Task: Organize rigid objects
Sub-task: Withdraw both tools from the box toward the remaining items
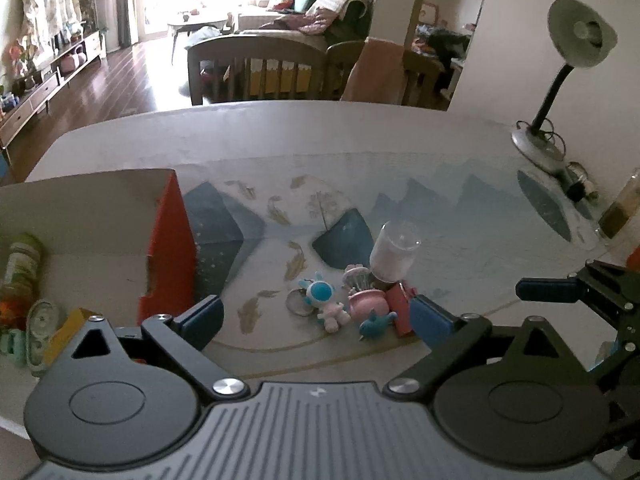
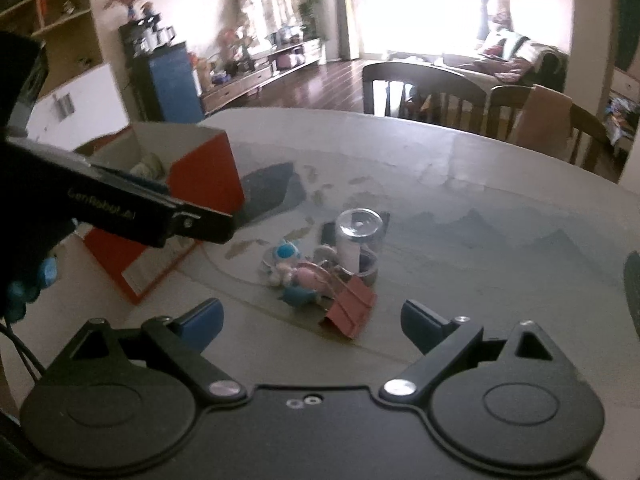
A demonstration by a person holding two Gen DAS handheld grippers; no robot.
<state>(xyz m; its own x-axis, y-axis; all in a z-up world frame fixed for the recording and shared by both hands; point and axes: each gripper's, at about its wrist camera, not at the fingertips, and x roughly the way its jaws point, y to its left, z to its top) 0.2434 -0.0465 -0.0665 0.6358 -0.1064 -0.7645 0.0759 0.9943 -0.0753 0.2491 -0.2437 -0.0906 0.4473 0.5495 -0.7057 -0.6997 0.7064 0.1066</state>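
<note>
Small toys [image 1: 332, 304] and red clip [image 2: 350, 312] clustered beside jar [image 1: 394, 252].

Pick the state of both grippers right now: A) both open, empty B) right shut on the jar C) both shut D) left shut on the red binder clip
A: the left gripper and right gripper both have fingers spread with nothing between them; the red binder clip lies on the table.

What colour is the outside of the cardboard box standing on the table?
Red-orange outside, with a plain pale inside. The box shows best in the right wrist view.
</note>
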